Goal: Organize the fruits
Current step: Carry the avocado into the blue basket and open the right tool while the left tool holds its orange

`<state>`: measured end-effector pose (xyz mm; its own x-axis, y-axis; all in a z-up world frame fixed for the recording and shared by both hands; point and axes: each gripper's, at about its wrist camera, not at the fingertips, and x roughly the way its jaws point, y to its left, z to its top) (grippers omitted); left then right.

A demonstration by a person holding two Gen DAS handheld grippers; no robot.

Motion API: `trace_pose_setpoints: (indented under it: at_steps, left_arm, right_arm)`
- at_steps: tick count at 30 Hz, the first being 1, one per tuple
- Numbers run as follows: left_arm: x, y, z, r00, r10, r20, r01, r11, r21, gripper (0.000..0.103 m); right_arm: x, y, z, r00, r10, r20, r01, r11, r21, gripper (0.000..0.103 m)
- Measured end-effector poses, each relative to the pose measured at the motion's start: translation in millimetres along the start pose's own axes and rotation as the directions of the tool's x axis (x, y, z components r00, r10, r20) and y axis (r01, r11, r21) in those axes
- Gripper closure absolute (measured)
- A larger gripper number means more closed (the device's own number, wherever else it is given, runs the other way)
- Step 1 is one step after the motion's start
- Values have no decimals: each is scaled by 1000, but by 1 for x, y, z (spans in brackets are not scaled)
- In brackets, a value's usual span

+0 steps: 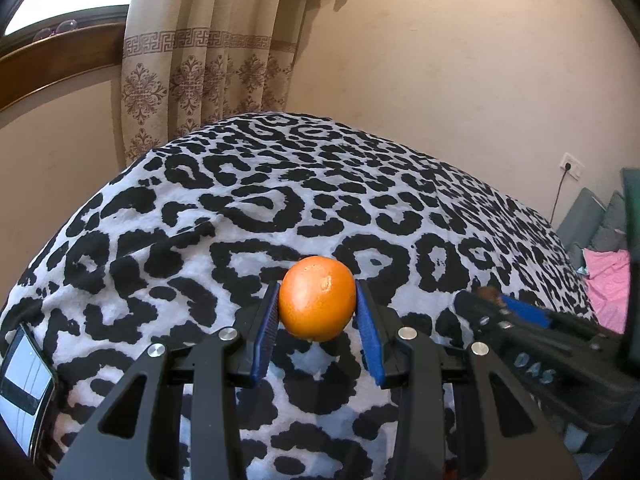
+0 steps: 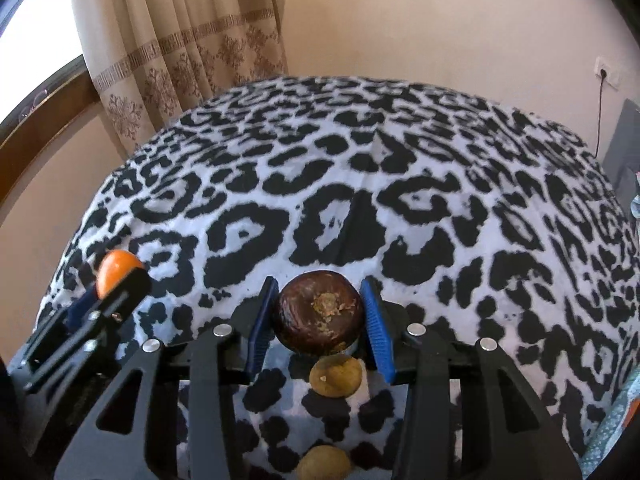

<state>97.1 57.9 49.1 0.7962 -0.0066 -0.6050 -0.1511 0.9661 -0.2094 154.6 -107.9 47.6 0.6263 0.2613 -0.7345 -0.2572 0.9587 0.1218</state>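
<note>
Both tongs are gripping fruit as we are sorting it over the spotted blanket (image 1: 248, 208). Through the left wrist camera, we are clamping one orange (image 1: 317, 298) between the blue pads (image 1: 267, 332) of the left tongs (image 1: 318, 308), holding it clear above the cloth, probably so it can be carried to wherever the fruit is being grouped; the right tongs (image 1: 516, 312) are reaching in at the right edge. Through the right wrist camera, we are squeezing one dark brown fruit (image 2: 319, 312) in the right tongs (image 2: 320, 314), lifted off the blanket. Below it two small tan fruits (image 2: 335, 376) are lying on the cloth, one nearer us (image 2: 323, 465), apparently awaiting their turn. At the left the same orange (image 2: 116, 276) is showing in the left tongs (image 2: 100, 304).
</note>
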Motion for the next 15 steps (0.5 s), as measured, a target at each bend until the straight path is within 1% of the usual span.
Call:
trace_pose_setpoints:
  at_steps: [6, 9, 12, 15]
  left_arm:
    - [-4, -1, 0, 1000, -13, 8, 13, 1000, 0, 65]
    - [-10, -3, 0, 999, -38, 22, 38, 999, -4, 65]
    - [-17, -10, -2, 997, -63, 40, 62, 998, 17, 65]
    - [-19, -14, -3, 996, -80, 41, 79, 996, 30, 65]
  right_arm:
    - [-23, -2, 1, 999, 1, 49, -2, 1000, 18, 59]
    - [-34, -5, -4, 997, 2, 74, -5, 999, 41, 59]
    - [-46, -11, -11, 996, -2, 92, -5, 998, 69, 59]
    - [-58, -19, -15, 994, -12, 113, 1, 996, 94, 59]
